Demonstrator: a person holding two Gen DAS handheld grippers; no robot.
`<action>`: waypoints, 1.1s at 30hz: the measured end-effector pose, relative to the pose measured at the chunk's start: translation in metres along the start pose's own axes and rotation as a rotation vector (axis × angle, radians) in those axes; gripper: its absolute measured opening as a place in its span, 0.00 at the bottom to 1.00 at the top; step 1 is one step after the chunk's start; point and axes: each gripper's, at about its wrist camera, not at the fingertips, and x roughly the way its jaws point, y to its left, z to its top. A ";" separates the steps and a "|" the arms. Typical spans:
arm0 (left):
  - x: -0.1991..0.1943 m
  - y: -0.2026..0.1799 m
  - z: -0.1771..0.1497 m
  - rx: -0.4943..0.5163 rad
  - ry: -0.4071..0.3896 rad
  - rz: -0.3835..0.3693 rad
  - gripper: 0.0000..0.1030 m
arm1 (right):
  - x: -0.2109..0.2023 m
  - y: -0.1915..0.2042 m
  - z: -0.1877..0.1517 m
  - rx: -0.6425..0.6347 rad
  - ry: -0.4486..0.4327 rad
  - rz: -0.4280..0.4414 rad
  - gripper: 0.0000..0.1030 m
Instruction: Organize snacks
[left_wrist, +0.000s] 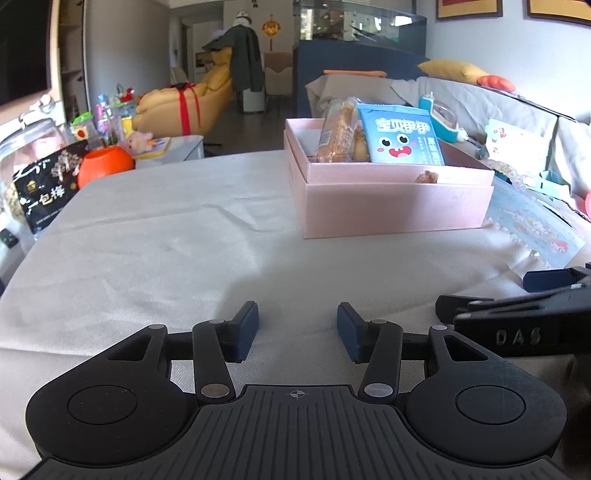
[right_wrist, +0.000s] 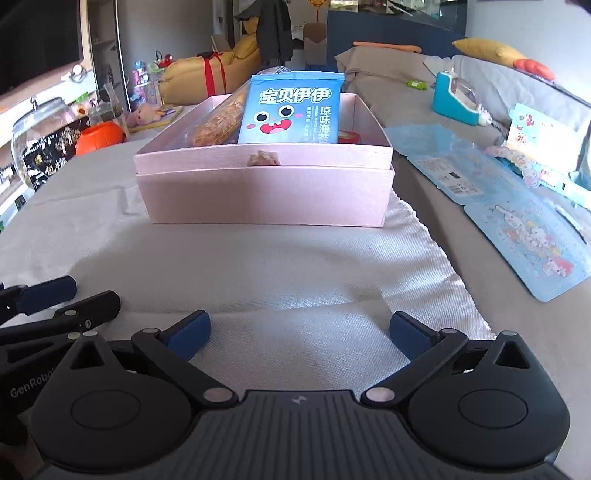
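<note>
Pink box (right_wrist: 264, 199) sat on the cloth-covered table (left_wrist: 166, 251), far of both tools. Inside it: blue snack bag (right_wrist: 291, 110) standing upright against the far side, wrapped bread (right_wrist: 218, 123) leaning to its left, a small red-topped item (right_wrist: 347, 137) at right, only partly visible. A small tan piece (right_wrist: 263, 158) rested at the near rim; could not tell what it was.

Left tool (left_wrist: 297, 328) released, jaws partly apart, nothing between them. Right tool (right_wrist: 299, 336) released, jaws wide, nothing between them. Both hovered over bare cloth near the camera.

Judgement: snacks appeared already boxed; remaining step likely tidying or fetching another item, e.g. the black packet (left_wrist: 44, 184) at far left. To do well: approach the box from above, avoid toppling the upright bag, grip packets by an edge, not the contents
</note>
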 end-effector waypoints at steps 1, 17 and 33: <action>0.000 0.000 0.000 0.000 0.000 0.001 0.51 | 0.000 0.001 -0.003 -0.006 -0.020 -0.005 1.00; -0.002 -0.002 -0.001 0.009 -0.001 0.004 0.51 | -0.003 0.000 -0.011 -0.011 -0.072 0.004 1.00; -0.002 -0.002 -0.002 0.009 -0.002 0.004 0.51 | -0.003 0.000 -0.011 -0.011 -0.072 0.004 1.00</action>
